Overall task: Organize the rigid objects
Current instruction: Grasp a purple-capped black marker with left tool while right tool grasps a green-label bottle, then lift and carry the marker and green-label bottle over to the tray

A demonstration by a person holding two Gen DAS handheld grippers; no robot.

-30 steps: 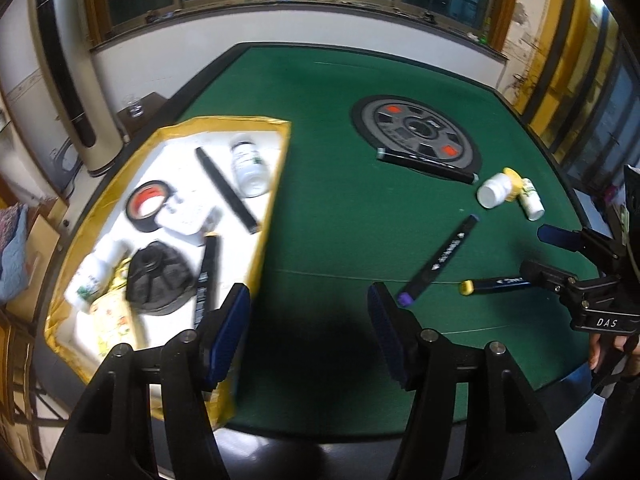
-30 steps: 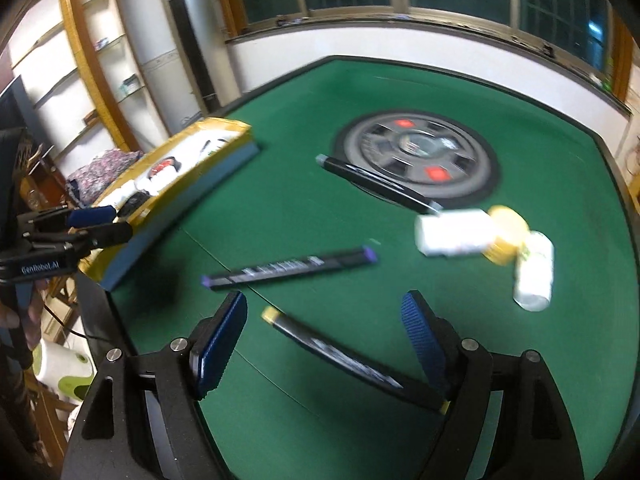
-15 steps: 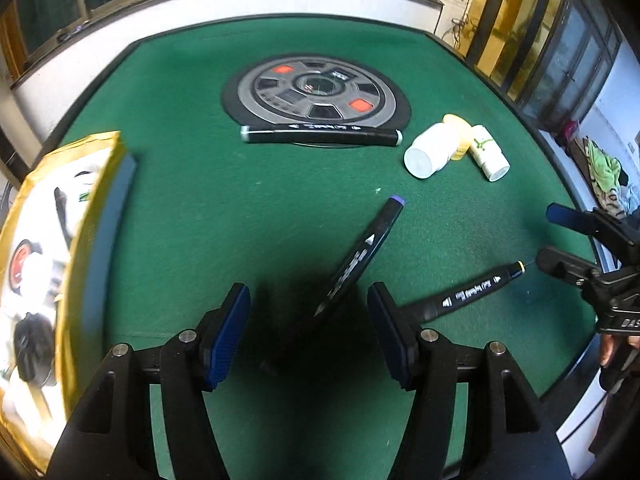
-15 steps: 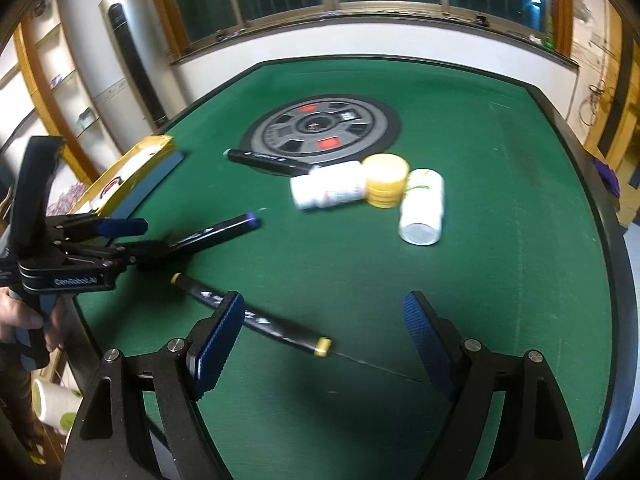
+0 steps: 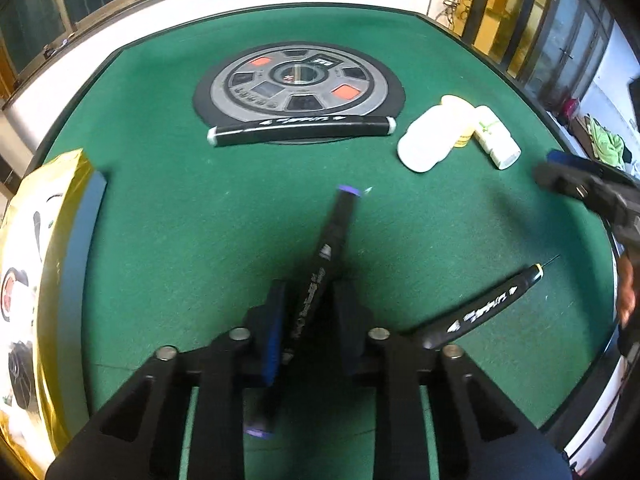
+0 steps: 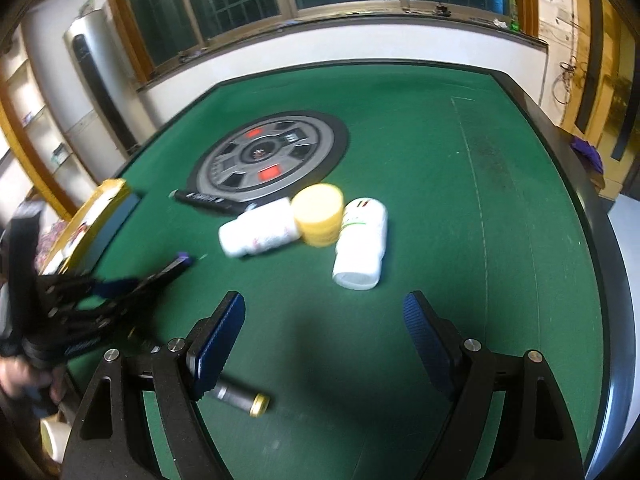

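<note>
A: Left wrist view. Purple-capped marker (image 5: 328, 264): mid-length hidden between the left claw (image 5: 310, 328) pads; lettering smeared, unreadable.

B: Yellow-tipped marker (image 5: 488, 308)?

A: Near end covered by the claw's frame. Gold box (image 5: 60, 240) cut by the left edge; contents partial, too small to name.

B: Right wrist view?

A: Motion blur. Left claw (image 6: 116, 284) a dark smear, pads indistinct. White bottle (image 6: 260, 232) label illegible. Yellow-tipped marker (image 6: 244, 396) mostly behind the right claw (image 6: 324, 332) finger. Black marker (image 6: 204, 200) partly behind that bottle.
</note>
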